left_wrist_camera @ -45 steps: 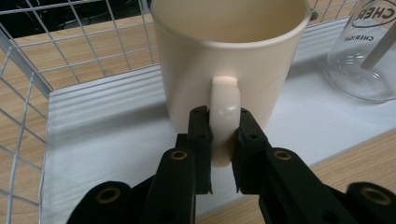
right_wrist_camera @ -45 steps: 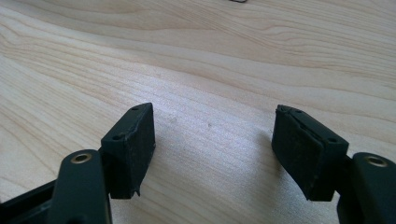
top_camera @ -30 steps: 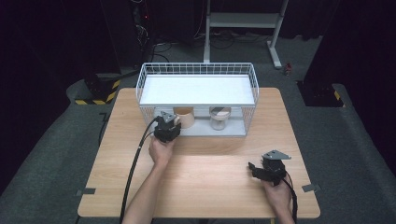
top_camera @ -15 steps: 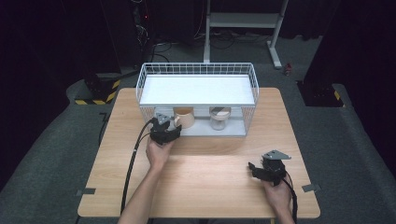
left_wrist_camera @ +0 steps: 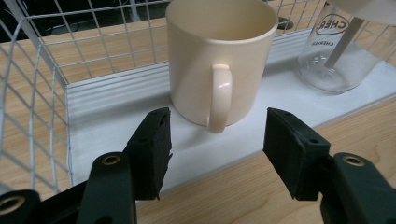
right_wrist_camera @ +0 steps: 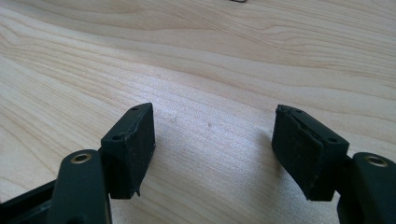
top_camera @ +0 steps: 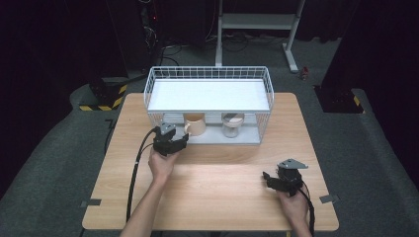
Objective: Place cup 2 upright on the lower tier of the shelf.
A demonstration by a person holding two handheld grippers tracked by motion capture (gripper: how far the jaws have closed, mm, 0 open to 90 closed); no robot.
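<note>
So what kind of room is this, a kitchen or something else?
Probably a lab or recording studio, not a kitchen. A lone wooden table stands on grey carpet among dark surroundings, cables run along the floor behind, and a person's hands work cabled handheld grippers near a white wire rack with a cream mug.

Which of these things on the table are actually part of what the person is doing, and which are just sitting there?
In use:
- cream mug, on the lower shelf of the wire rack
- left gripper, jaws open and just widened, with the mug's handle in front of them, untouched

Just lying about:
- glass jar beside the mug
- right gripper, jaws apart over bare table
</note>
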